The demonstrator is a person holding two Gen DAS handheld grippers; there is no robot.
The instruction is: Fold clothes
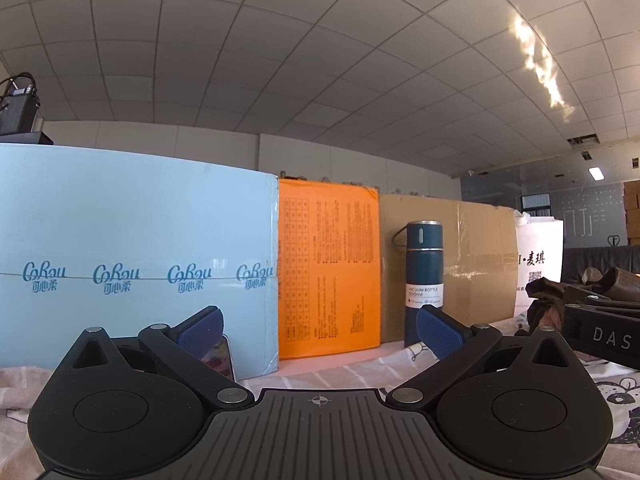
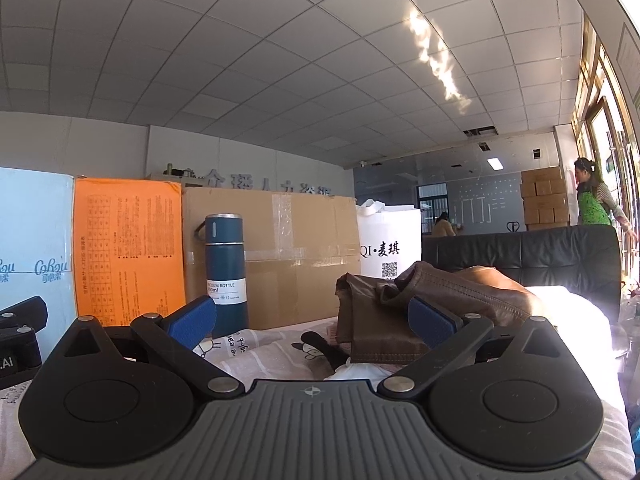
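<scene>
A brown leather garment [image 2: 436,300] lies bunched on the patterned bed sheet [image 2: 276,344], just ahead and right of my right gripper [image 2: 312,322]. That gripper is open, its blue pads wide apart with nothing between them. In the left wrist view the same garment [image 1: 560,296] shows at the far right, behind the right gripper's black body [image 1: 604,336]. My left gripper [image 1: 320,332] is open too, low over the sheet [image 1: 328,372], facing the boxes and well left of the garment.
A pale blue box [image 1: 132,264], an orange box [image 1: 328,272] and a cardboard box [image 1: 452,260] line the far side. A dark blue vacuum bottle [image 1: 423,280] stands before them. A white bag [image 2: 390,240] and black seat back [image 2: 520,260] sit right. People stand far off.
</scene>
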